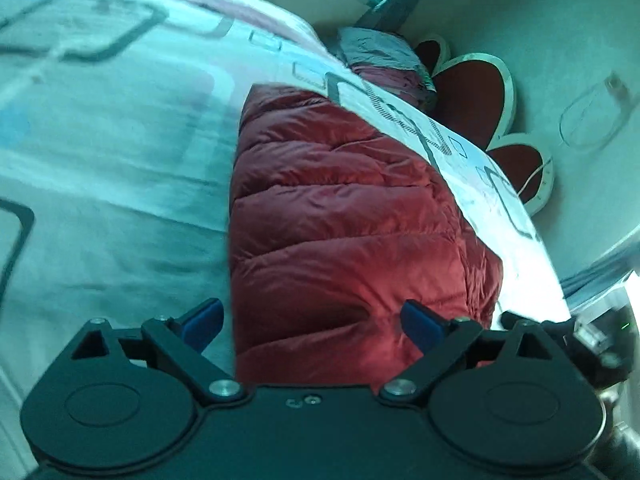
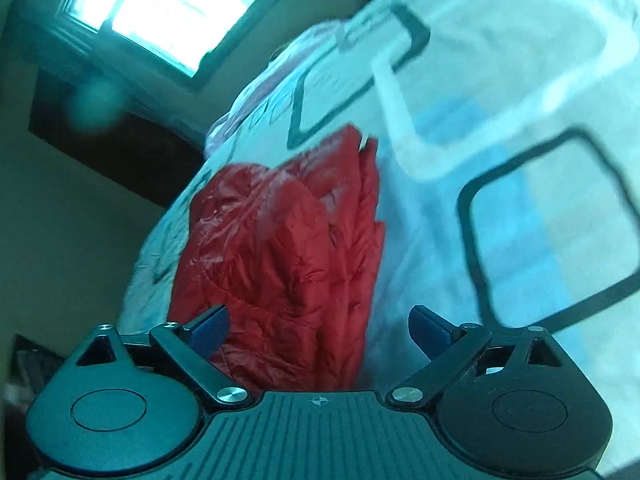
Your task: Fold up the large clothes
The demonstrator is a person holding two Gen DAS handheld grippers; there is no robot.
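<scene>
1. While both sets of tongs stand wide and hold nothing, left tongs (image 1: 312, 322) hover over a red puffer jacket (image 1: 344, 216).
2. Jacket lies folded on the patterned bed cover (image 1: 112, 152), under the right tongs (image 2: 318, 330).

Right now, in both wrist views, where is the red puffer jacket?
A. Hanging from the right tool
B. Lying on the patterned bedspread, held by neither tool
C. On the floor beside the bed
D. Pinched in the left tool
B: the red puffer jacket lies on the patterned bedspread, and both the left tool and the right tool stand open with nothing pinched.
</scene>
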